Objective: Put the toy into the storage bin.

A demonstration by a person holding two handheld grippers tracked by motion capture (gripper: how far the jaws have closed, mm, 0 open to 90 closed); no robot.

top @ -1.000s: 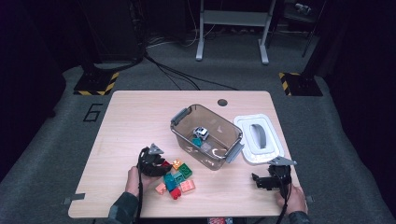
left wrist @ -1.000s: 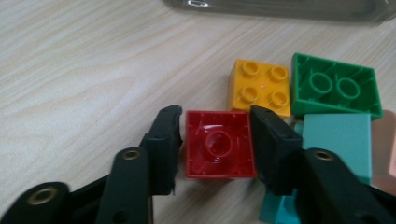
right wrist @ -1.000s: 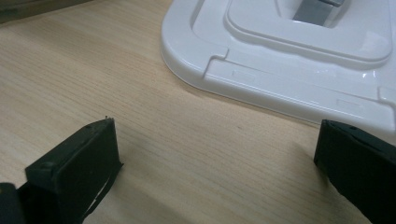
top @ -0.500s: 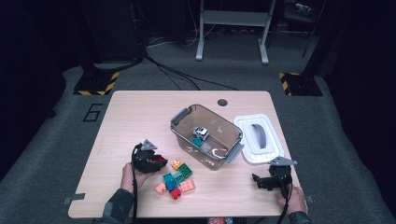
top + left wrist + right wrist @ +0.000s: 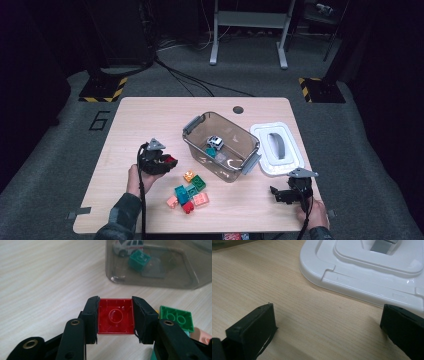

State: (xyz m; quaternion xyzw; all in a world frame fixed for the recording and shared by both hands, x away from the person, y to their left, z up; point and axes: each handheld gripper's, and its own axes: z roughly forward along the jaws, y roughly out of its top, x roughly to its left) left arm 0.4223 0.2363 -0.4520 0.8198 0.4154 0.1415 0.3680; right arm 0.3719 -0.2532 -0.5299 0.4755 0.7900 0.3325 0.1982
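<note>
The wooden table (image 5: 150, 115) carries a clear bin (image 5: 220, 145) at centre, its white lid (image 5: 277, 148) lying flat to the right. Left of the bin, the left gripper (image 5: 115, 315) clamps a red brick (image 5: 115, 316) between its jaws, above the table. At the near right, the right gripper (image 5: 327, 322) gapes wide, empty.

You've got a glossy plastic red brick (image 5: 115, 316), smoky clear plastic bin (image 5: 150, 277), matt wood-grain table (image 5: 45, 277), smooth white plastic lid (image 5: 367, 267).
</note>
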